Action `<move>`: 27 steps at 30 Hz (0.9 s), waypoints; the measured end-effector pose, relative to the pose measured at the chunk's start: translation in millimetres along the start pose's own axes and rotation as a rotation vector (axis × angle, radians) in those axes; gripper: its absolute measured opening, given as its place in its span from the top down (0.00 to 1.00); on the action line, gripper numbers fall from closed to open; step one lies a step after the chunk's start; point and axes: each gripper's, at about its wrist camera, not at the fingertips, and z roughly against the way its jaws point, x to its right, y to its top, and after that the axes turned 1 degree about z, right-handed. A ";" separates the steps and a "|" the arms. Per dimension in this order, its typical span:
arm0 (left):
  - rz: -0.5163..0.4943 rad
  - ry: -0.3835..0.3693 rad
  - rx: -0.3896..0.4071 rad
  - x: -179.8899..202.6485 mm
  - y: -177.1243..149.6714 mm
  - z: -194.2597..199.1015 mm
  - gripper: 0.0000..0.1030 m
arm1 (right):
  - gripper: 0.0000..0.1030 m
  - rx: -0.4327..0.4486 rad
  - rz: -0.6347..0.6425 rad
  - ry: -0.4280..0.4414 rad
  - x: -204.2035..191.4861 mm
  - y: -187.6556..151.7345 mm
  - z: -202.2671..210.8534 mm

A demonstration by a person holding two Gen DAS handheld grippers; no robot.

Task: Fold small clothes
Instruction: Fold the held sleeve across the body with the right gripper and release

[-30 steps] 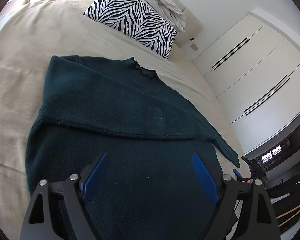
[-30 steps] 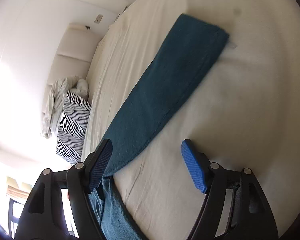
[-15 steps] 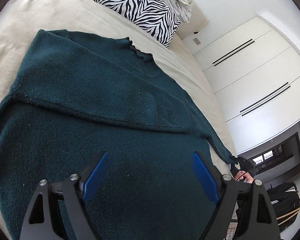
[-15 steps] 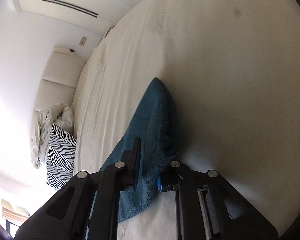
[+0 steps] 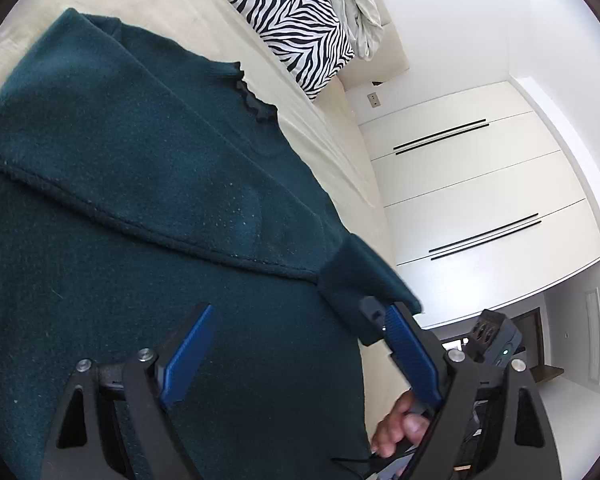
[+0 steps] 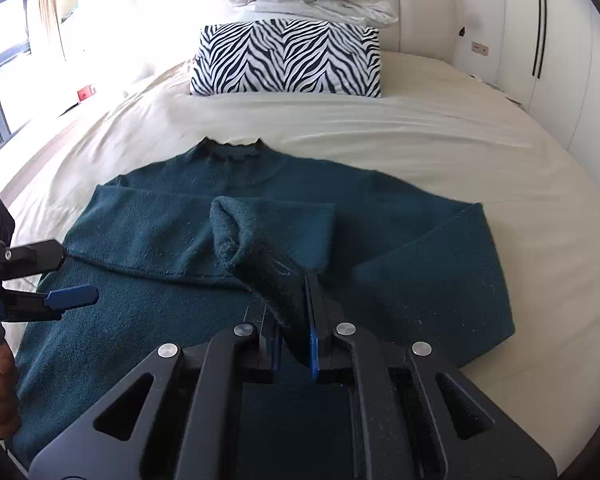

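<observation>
A dark teal knitted sweater (image 6: 380,280) lies flat on a bed covered with a cream sheet (image 6: 420,128), its ruffled neckline (image 6: 230,148) toward the headboard. One sleeve is folded across the chest, its lower edge forming a seam line (image 5: 140,228) across the body of the garment.

The right claw (image 6: 296,320) has its jaws drawn together on the cuff of the other sleeve (image 6: 260,256). The cuff is raised off the sweater body and sits over the chest area, with the sleeve bending back toward the shoulder at the right side of the garment. In the left wrist view the same cuff (image 5: 360,276) appears beside that view's right finger, with a bare hand (image 5: 400,428) gripping a handle below it.

The left claw (image 5: 300,356) stands wide open, with nothing between its blue pads (image 5: 188,352). It is positioned over the lower body of the sweater. Whether it touches the fabric cannot be told. The right wrist view shows it at the left edge of the garment (image 6: 52,276).

A zebra-striped rectangular pillow (image 6: 286,58) lies near the headboard, with a folded white duvet (image 6: 308,4) behind it. White wardrobe doors with dark bar handles (image 5: 480,200) stand beside the bed.
</observation>
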 end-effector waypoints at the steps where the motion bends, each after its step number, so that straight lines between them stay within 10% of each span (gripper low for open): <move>1: 0.010 -0.021 -0.014 1.0 -1.3 -5.0 0.13 | 0.91 -0.030 -0.014 0.018 -10.8 -7.3 -9.4; 7: 0.097 -0.053 -0.112 -1.0 -12.4 -50.9 0.11 | 0.77 -0.086 -0.028 0.080 -33.0 -51.3 -19.9; 11: 0.099 -0.036 -0.151 8.3 -17.8 -80.4 0.12 | 0.33 -0.060 -0.075 0.159 -18.9 -67.1 -1.7; 17: 0.086 0.057 -0.195 15.3 -15.3 -108.0 0.78 | 0.33 -0.070 -0.200 0.230 17.4 -85.8 24.3; 18: 0.062 0.081 -0.193 19.8 -12.4 -108.8 0.92 | 0.33 -0.075 -0.234 0.245 27.2 -90.6 27.8; 27: -0.487 0.248 0.002 152.1 -5.8 -65.6 0.92 | 0.33 -0.078 -0.476 0.339 80.9 -99.6 2.0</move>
